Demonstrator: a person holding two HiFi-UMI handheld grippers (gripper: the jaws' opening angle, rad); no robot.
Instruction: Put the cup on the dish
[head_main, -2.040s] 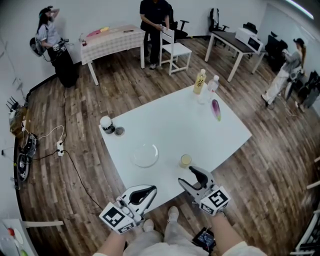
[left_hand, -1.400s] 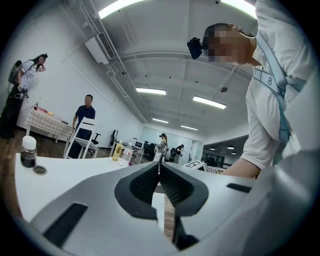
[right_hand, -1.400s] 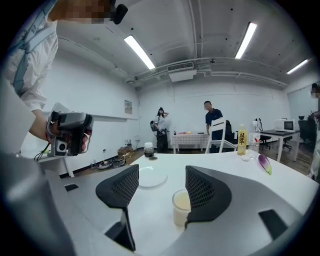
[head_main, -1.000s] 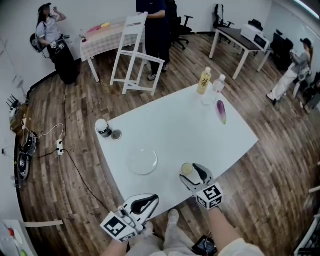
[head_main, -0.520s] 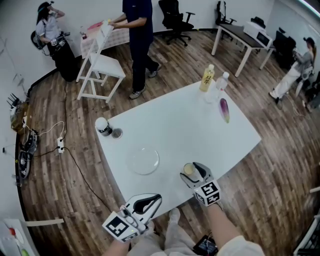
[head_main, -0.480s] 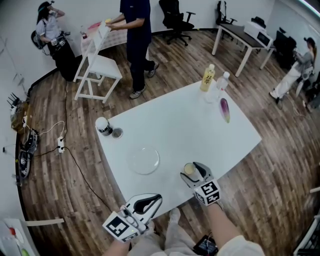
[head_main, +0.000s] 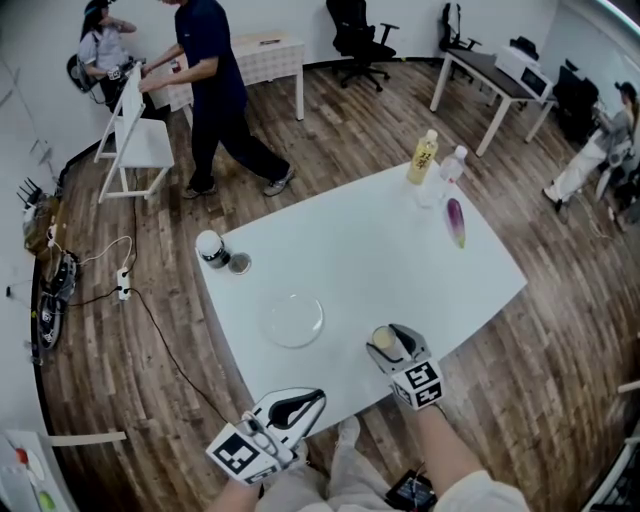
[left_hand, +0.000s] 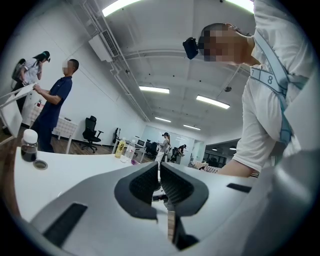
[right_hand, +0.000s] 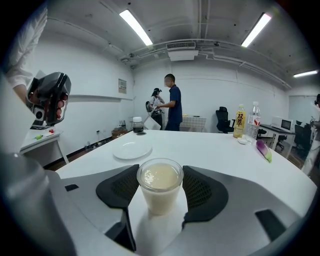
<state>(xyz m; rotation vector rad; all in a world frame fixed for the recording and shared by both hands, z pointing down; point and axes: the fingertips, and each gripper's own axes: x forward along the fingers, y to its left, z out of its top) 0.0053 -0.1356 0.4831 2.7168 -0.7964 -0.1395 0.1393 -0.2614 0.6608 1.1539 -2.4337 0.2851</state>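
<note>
Room: wood-floored office, with desks and chairs along the walls and other people well away from the work.
Surface: large white table (head_main: 400, 250), mostly bare.
Far left of table: dark jar with a white lid (head_main: 211, 247), with a small round cap (head_main: 239, 263) just beside it. Neither is part of the task.
Left gripper (head_main: 312, 400): held level off the table's near edge. Its jaws are drawn together with nothing between them, and it takes no part in the task.
Dish: clear, round, shallow glass dish (head_main: 292, 320), empty, lying flat on the table's near-left part.
Cup: small clear plastic cup of pale creamy liquid (head_main: 384, 339), standing upright on the table near the front edge, apart from the dish.
Right gripper (head_main: 393, 347): tilted down over the cup. Its jaws are wide and have just been closing. The cup stands between the ribbed pads (right_hand: 120, 192), which sit close against its sides, but a firm squeeze does not show yet.
Key relation: the dish lies to the left of the cup and a little farther from the person. The right gripper is already around the cup, so the carry looks like a short leftward one. The cup's long axis is vertical and should stay so, since it is nearly full.
Far right of table: yellow drink bottle (head_main: 424, 157), clear water bottle (head_main: 450, 166) and a purple aubergine (head_main: 456, 221), all well clear of the path.
</note>
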